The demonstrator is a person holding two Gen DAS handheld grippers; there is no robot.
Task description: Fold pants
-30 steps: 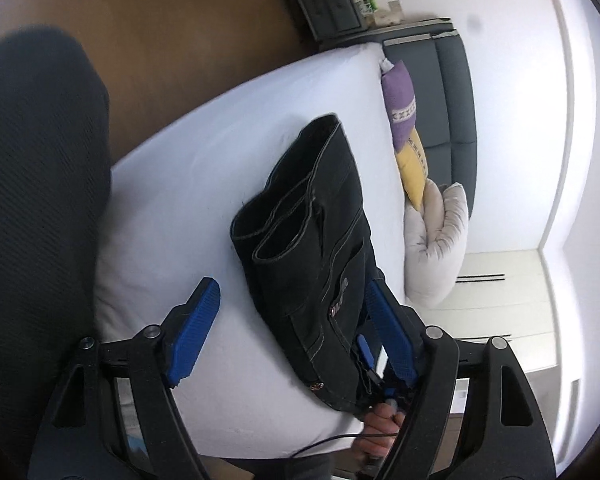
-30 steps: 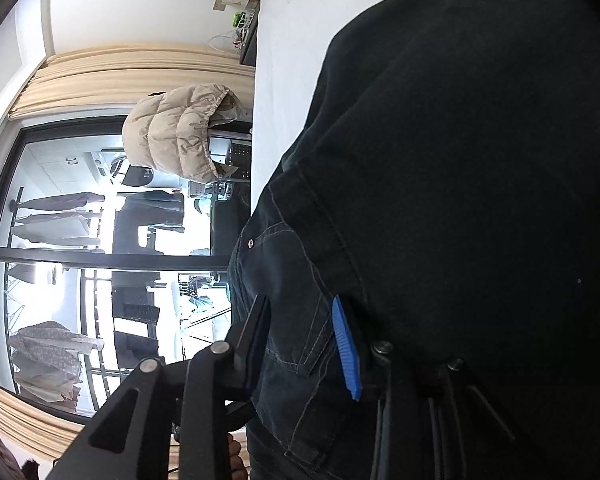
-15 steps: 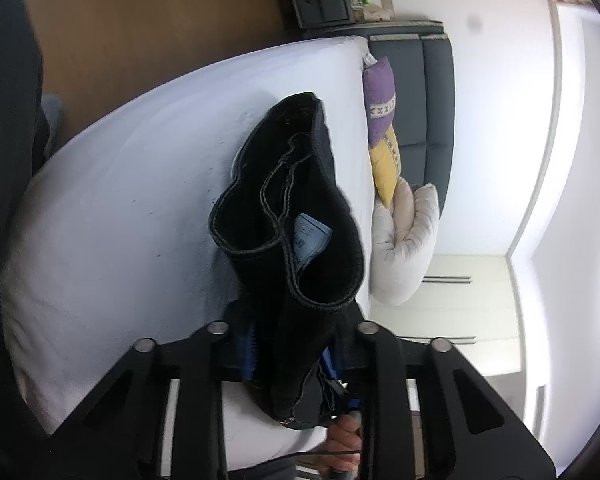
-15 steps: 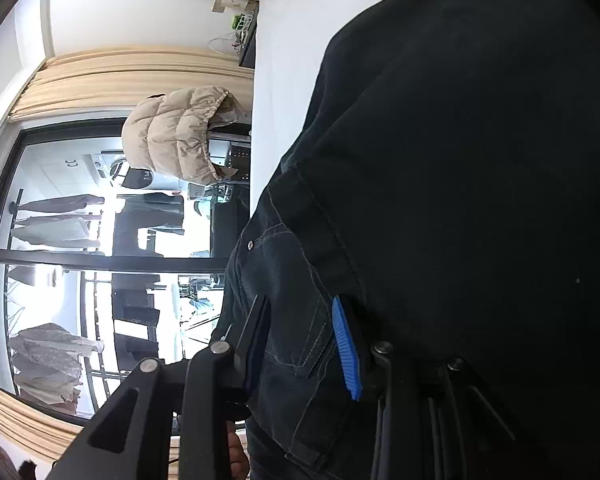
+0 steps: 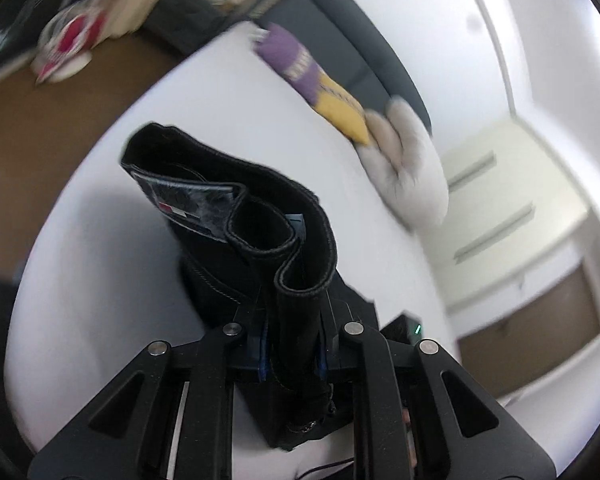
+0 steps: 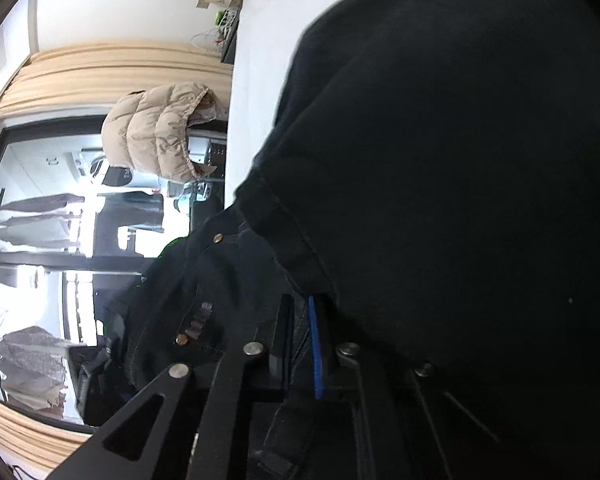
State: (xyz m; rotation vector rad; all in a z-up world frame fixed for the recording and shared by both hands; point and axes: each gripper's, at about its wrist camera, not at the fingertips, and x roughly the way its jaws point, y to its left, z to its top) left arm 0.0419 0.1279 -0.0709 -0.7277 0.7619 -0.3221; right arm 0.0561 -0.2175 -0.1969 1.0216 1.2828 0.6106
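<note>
Where the left gripper [image 5: 290, 354] closes its fingers [image 5: 262, 354] on the waistband, the black pants [image 5: 256, 248] stand up in a loose curl, the band gaping to show a dark inner label with a red and white mark. They hang over the white bed [image 5: 100, 240], above its near part. Close by, the right gripper [image 6: 300, 344] has its fingers [image 6: 315, 348] pinched tight on another stretch of the same denim, copper rivets and seam stitching showing beside them; dark cloth fills most of that view. Farther off on the bed lie a purple and yellow cushion [image 5: 320, 84] and a pale fluffy pillow [image 5: 408, 168]. Beyond the right gripper, a beige puffer jacket [image 6: 156, 132] hangs by a large window [image 6: 40, 240].
</note>
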